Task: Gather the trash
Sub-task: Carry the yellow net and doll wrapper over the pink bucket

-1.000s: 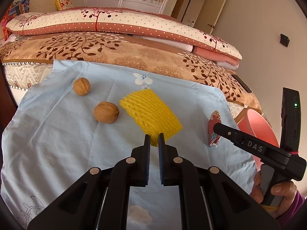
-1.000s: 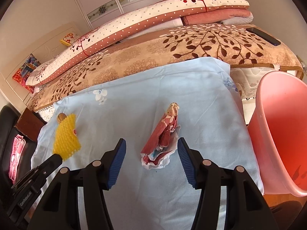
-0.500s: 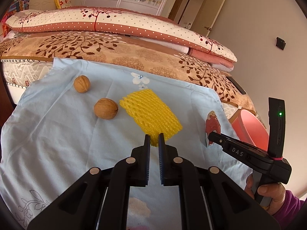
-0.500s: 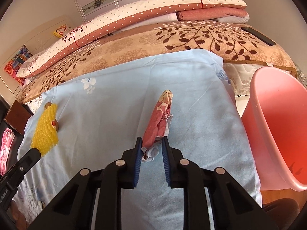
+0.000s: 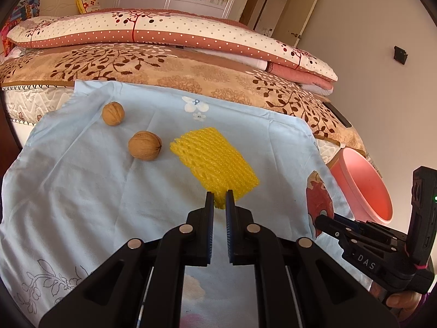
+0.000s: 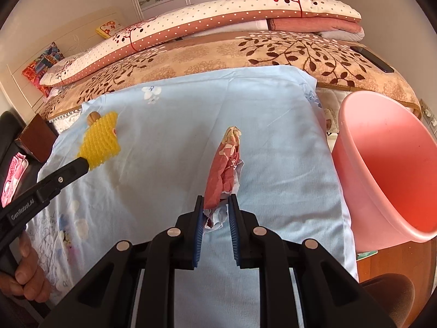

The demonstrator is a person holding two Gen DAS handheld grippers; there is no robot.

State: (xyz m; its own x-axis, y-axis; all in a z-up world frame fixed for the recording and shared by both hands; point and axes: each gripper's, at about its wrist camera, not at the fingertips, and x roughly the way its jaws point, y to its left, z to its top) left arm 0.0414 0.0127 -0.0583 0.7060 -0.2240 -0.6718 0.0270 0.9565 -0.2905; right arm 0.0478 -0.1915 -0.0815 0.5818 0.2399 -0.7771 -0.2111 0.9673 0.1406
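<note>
My left gripper (image 5: pixel 219 201) is shut on the near corner of a yellow foam fruit net (image 5: pixel 215 162), which lies on the light blue cloth (image 5: pixel 82 191). The net also shows in the right wrist view (image 6: pixel 101 139), pinched by the left gripper (image 6: pixel 86 164). My right gripper (image 6: pixel 216 205) is shut on a crumpled red and white wrapper (image 6: pixel 225 169) and holds it just above the cloth. The wrapper shows in the left wrist view (image 5: pixel 318 199) with the right gripper (image 5: pixel 319 220) on it. A pink bin (image 6: pixel 387 164) stands to the right of the bed.
Two walnuts (image 5: pixel 145 149) (image 5: pixel 113 113) lie on the cloth left of the net. Folded quilts (image 5: pixel 164 30) are stacked at the back of the bed. A dark phone (image 6: pixel 372 58) lies on the brown blanket at far right. A wardrobe stands behind.
My right gripper closed on the wrapper and has lifted it slightly off the cloth. My left gripper stays shut on the foam net, almost unmoved.
</note>
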